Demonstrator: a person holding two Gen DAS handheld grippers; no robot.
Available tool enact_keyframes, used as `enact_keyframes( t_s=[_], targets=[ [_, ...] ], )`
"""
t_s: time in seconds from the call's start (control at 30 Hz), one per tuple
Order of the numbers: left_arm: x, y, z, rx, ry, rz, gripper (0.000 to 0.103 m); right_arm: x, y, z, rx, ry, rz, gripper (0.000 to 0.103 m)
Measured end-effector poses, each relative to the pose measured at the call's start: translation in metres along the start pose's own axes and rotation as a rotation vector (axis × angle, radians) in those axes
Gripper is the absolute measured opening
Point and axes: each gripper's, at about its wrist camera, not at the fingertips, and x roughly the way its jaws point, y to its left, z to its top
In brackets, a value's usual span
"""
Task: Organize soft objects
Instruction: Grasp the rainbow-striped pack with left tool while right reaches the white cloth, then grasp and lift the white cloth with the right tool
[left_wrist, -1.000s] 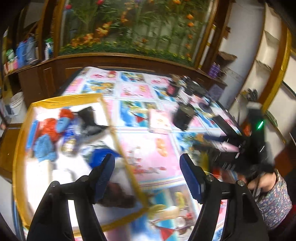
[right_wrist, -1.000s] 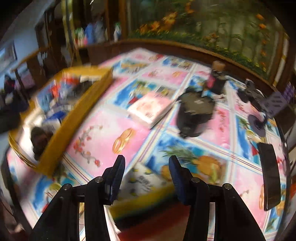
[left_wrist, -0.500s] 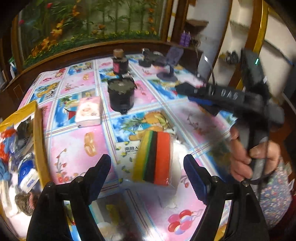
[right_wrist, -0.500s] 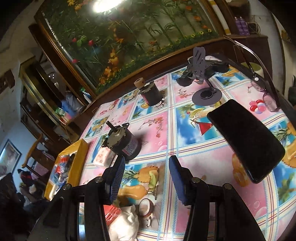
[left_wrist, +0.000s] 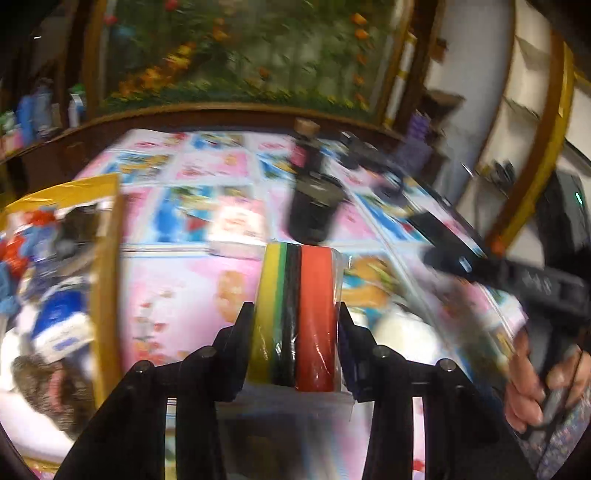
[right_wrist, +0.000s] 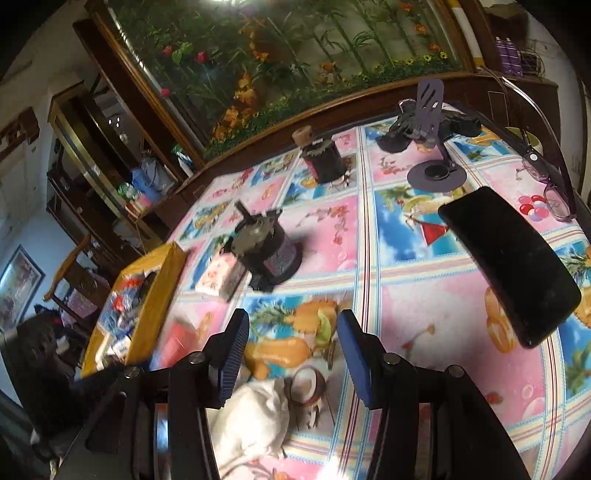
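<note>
Two grippers work over a table covered with a bright patterned cloth. Nearest in the left wrist view, the left gripper has a striped sponge pack, yellow, green, black and red under clear wrap, between its fingers; the jaws are closing and both pads sit against the pack's sides. Just right of it a person's hand holds the handle of the other tool. In the right wrist view the right gripper hangs above the cloth with its blue-padded fingers spread apart and nothing between them; a crumpled white cloth lies on the table right below them. To the left, a yellow-rimmed box holds a jumble of red, blue and dark soft items, too blurred to tell apart. Past the grippers, a small pink packet lies just beside a dark round container. To the right a flat black phone lies with purple glasses beyond it. Farther back stand a corked dark jar and a purple phone stand, near the table's far edge.
</note>
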Motion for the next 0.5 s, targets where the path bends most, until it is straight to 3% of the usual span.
enact_keyframes(
  t_s=[0.1, 0.4, 0.5],
  targets=[
    [-0.001, 0.019, 0.002, -0.068, -0.02, 0.003, 0.04, 0.009, 0.016, -0.019, -0.065, 0.062, -0.036, 0.054],
    [-0.002, 0.027, 0.003, -0.069, -0.034, 0.001, 0.04, 0.029, 0.06, -0.044, -0.33, 0.155, -0.082, 0.054],
    [-0.002, 0.027, 0.003, -0.067, -0.035, 0.004, 0.04, 0.032, 0.076, -0.056, -0.447, 0.181, -0.1, 0.061]
  ],
)
